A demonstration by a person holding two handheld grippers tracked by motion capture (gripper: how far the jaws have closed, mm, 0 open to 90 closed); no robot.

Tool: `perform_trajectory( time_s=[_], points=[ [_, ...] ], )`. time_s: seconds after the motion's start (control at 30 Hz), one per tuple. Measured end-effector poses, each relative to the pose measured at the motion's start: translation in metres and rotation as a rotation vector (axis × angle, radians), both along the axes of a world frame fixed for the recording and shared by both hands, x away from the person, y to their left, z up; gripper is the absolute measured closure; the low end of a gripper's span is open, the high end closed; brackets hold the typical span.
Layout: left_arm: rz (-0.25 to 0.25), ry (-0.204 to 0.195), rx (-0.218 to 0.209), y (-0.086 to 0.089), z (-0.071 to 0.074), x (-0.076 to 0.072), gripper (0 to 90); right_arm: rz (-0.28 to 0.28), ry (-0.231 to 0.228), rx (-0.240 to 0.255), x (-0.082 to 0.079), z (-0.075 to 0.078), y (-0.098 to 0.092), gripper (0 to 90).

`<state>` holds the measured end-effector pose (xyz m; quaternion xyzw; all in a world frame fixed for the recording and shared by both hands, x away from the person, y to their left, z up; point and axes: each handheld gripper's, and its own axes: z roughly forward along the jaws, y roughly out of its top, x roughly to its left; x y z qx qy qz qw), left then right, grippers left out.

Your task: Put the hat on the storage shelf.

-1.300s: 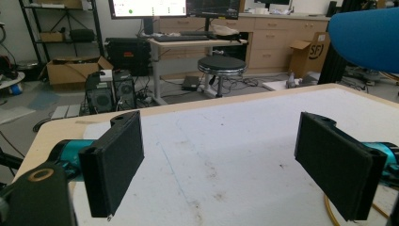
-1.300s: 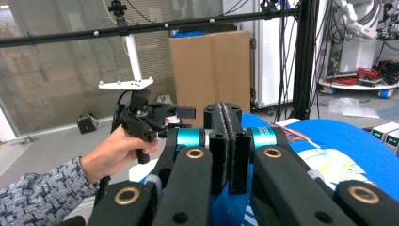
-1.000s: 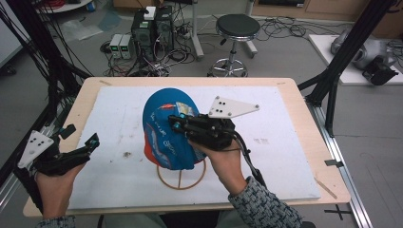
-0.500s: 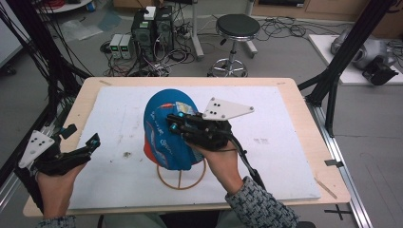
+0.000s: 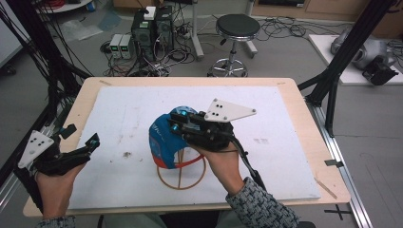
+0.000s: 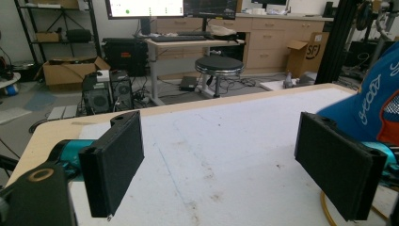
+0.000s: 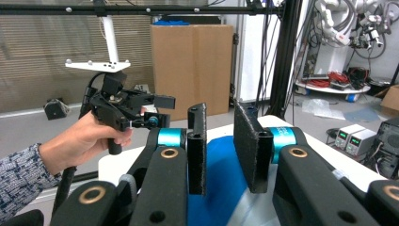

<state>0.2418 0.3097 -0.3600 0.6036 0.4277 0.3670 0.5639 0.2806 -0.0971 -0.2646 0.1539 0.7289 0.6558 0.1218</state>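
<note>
Cap (image 5: 164,142), a light, soft, easily crushed fabric item draped on a wire stand (image 5: 183,178), lies under the right gripper (image 7: 221,150), whose narrow jaws have just been opening, nothing pinched; the brim edge is judged the best hold.

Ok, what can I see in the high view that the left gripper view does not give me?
High view: the person's left hand and a patterned sleeve. Left gripper view: a monitor, a desk and a cardboard box behind the table. Both: the blue cap, the white table top and the round stool.
</note>
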Motion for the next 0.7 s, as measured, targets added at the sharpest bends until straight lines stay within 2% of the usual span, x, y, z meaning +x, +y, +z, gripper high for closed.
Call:
perform_trajectory(
  time_s=[0.5, 0.7],
  points=[
    [0.002, 0.000, 0.002, 0.000, 0.000, 0.000, 16.3, -0.067, -0.028, 0.061, 0.001, 0.007, -0.021, 62.9],
    [0.000, 0.003, 0.005, 0.000, 0.000, 0.000, 16.3, -0.137, -0.042, 0.087, 0.005, 0.012, -0.042, 59.8]
  ],
)
